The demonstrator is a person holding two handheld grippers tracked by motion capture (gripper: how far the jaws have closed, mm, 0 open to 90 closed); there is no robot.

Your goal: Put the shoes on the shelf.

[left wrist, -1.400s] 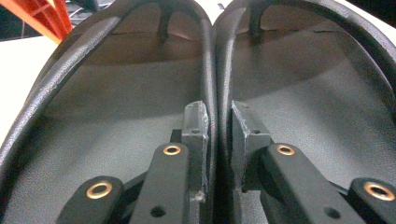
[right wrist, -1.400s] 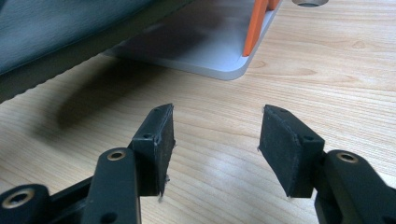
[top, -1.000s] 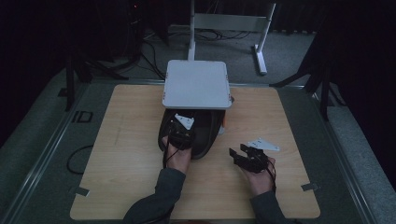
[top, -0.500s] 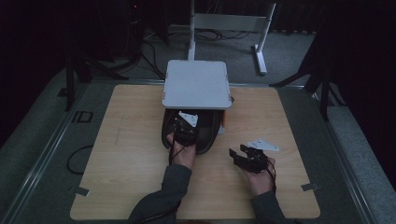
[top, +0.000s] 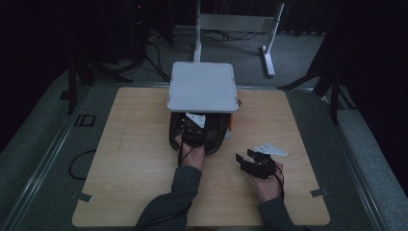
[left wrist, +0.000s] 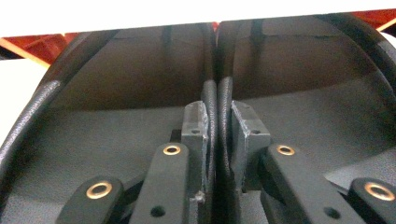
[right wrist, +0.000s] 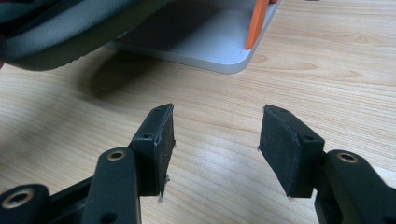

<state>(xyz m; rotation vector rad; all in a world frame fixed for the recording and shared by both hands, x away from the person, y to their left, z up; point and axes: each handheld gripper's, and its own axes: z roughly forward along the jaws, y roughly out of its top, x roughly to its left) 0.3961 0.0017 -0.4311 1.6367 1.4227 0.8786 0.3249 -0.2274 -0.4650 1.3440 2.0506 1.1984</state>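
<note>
A pair of black shoes (top: 215, 138) lies side by side at the foot of a white-topped stand (top: 202, 86). My left gripper (top: 191, 131) reaches into them from the near side. In the left gripper view its pads (left wrist: 196, 126) pinch the two adjoining inner rims (left wrist: 217, 95) together, so my left gripper (left wrist: 218, 114) is shut on them. My right gripper (top: 244, 159) rests low over the bare wood to the right, open, with nothing between its jaws. In the right gripper view my right gripper (right wrist: 217, 123) faces a grey shoe sole (right wrist: 60, 32) and the stand's base.
The stand has a grey base plate (right wrist: 201, 37) and an orange upright (right wrist: 259, 21). The wooden tabletop (top: 130, 154) has free room on the left and near side. Cables and a white frame (top: 240, 24) lie on the floor beyond the table.
My left gripper has edged slightly away from the person, toward the stand, still pinching the shoe rims. The right gripper has stayed put.
</note>
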